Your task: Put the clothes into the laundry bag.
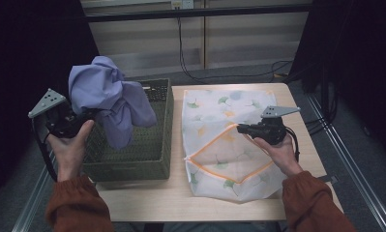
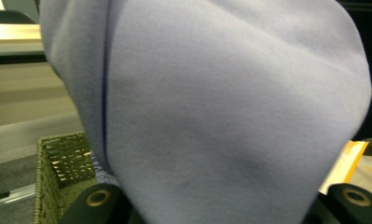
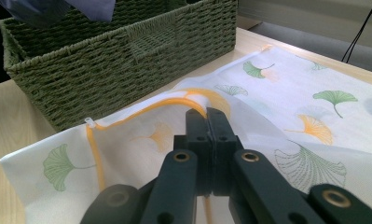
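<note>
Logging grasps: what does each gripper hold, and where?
Left gripper holds the lilac garment by a bunched part; right gripper pinches the laundry bag at its orange-trimmed opening.

Bag mouth (image 1: 228,153) open beside basket (image 1: 162,145)

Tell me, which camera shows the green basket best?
The high view: the whole woven basket sits left of the bag. The right gripper view shows its near wall close up; the left gripper view catches a corner behind the cloth.

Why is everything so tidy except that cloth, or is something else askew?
Nothing is damaged or spilled. The crumpled lavender cloth hangs bunched from the left tongs above the green woven basket, not lying inside.
</note>
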`<state>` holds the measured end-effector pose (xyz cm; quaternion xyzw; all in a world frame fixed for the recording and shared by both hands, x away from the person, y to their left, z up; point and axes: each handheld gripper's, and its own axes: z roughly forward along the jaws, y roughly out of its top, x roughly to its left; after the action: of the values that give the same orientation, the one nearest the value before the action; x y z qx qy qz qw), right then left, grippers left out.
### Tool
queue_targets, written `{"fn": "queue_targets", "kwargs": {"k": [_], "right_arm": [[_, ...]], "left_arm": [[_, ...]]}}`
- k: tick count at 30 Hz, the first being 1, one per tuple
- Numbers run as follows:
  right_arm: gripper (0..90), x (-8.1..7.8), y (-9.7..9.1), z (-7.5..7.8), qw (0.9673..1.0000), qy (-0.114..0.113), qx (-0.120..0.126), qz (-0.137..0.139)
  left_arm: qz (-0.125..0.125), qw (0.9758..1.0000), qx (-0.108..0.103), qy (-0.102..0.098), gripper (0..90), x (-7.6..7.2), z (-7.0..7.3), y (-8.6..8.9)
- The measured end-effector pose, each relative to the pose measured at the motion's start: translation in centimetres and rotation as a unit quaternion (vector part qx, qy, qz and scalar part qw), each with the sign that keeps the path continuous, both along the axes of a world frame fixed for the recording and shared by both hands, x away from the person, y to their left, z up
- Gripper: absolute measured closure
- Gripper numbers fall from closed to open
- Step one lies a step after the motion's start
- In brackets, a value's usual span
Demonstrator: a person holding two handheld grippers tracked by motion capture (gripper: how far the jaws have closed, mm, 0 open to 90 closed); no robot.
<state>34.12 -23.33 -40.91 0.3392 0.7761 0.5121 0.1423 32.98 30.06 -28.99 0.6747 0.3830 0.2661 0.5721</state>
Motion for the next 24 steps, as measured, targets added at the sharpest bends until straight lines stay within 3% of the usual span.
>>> {"fn": "queue_targets", "kwargs": {"k": [24], "right_arm": [[90.0,0.0,0.2,-0.2,1.0000,0.002,-0.003,0.004]], "left_arm": [[-0.006,0.9988,-0.015,-0.046,81.4,-2.4,2.5,0.0]]}}
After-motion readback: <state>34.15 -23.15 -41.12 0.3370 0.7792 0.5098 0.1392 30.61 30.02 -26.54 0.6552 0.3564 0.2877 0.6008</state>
